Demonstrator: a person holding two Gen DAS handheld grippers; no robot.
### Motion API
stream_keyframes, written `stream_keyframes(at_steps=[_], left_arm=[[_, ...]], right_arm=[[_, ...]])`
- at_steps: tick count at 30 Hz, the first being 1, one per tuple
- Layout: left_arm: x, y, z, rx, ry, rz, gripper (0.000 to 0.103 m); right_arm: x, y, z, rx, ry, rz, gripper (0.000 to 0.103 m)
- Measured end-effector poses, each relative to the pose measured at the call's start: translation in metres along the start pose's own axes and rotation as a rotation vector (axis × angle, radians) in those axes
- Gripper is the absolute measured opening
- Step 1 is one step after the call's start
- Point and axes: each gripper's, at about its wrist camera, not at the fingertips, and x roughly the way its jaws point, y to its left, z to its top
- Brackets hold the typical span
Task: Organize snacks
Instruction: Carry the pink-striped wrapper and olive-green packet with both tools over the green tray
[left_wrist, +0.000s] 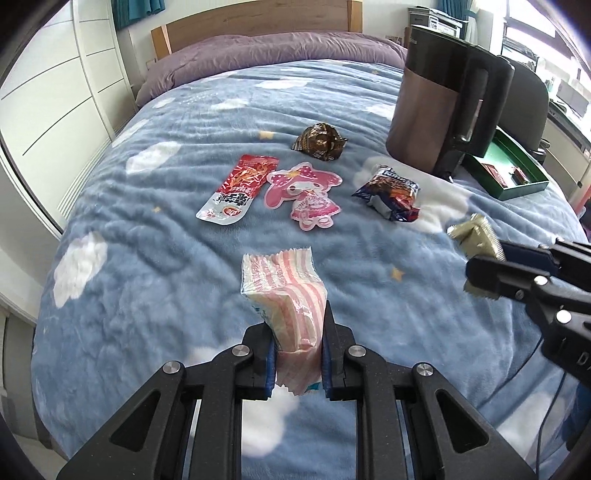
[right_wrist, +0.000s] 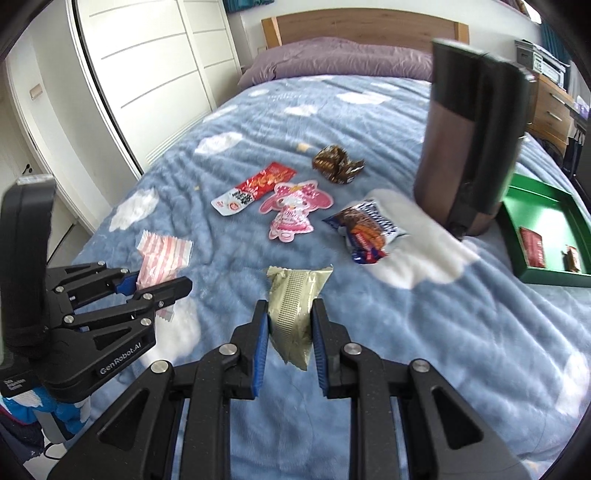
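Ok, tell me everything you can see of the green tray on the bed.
The shallow green rectangular tray has raised walls and a lighter green floor; it looks like card or plastic. It lies flat on the blue cloud-print blanket at the bed's right side, just behind the tall brown and black kettle. Inside lie a red flat packet and a small brown wrapped snack, apart from each other. Neither gripper touches it.

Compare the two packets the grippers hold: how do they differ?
The left gripper holds a pink-and-white striped packet; the right gripper holds an olive-gold packet. The striped packet looks puffier, the olive one flatter and crinkled, with a dotted band. Both are sealed and clamped between blue pads, above the blanket.
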Motion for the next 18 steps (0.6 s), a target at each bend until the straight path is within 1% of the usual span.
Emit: stream_keyframes(at_steps=[8,18], left_arm=[[-0.013,-0.03,-0.001,0.045,-0.004,-0.007,0.015],[-0.016,-0.081,0.009,0.107,0.003,-0.057,0.015]], right_arm=[[-0.045,-0.028,-0.011,0.033,-0.057,-0.031,0.0],[-0.087,-0.086,-0.031,0.126,-0.113,-0.113,0.0]])
